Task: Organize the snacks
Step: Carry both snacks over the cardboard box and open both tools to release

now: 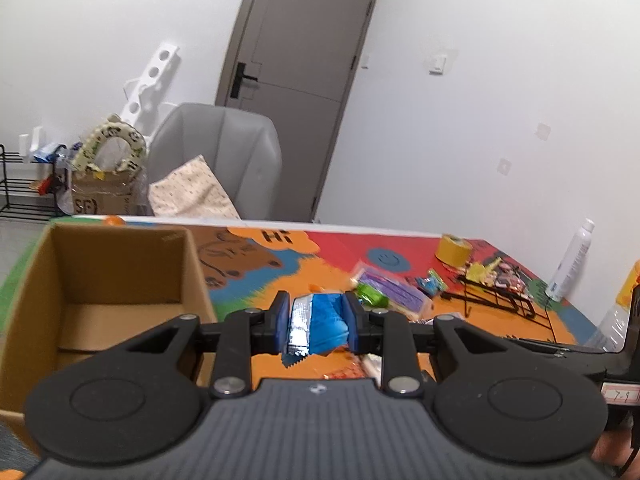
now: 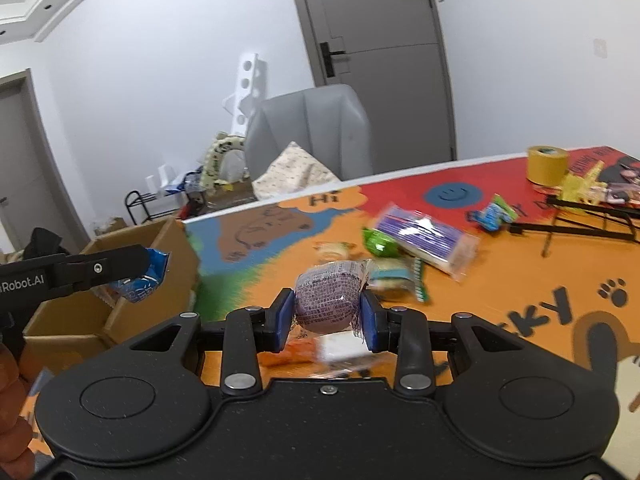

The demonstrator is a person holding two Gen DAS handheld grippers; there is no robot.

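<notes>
My left gripper (image 1: 317, 305) is shut on a blue and silver snack packet (image 1: 328, 322), held above the colourful table mat (image 1: 260, 292). An open cardboard box (image 1: 192, 272) stands just to its left, with only its bare bottom showing. In the right wrist view the same left gripper (image 2: 150, 266) carries the blue packet (image 2: 140, 280) over the box's (image 2: 176, 248) rim. My right gripper (image 2: 326, 312) is shut on a round purple wrapped snack (image 2: 328, 292), lifted off the mat.
Loose snacks lie on the mat: a long purple pack (image 2: 428, 236), a green packet (image 2: 378, 242) and a pale wrapped cake (image 2: 394, 276). A yellow tape roll (image 2: 546, 164) and a black wire rack (image 2: 580, 220) stand at the right. A white bottle (image 1: 572, 260) stands near the table's right edge. A grey chair (image 1: 224, 152) is behind the table.
</notes>
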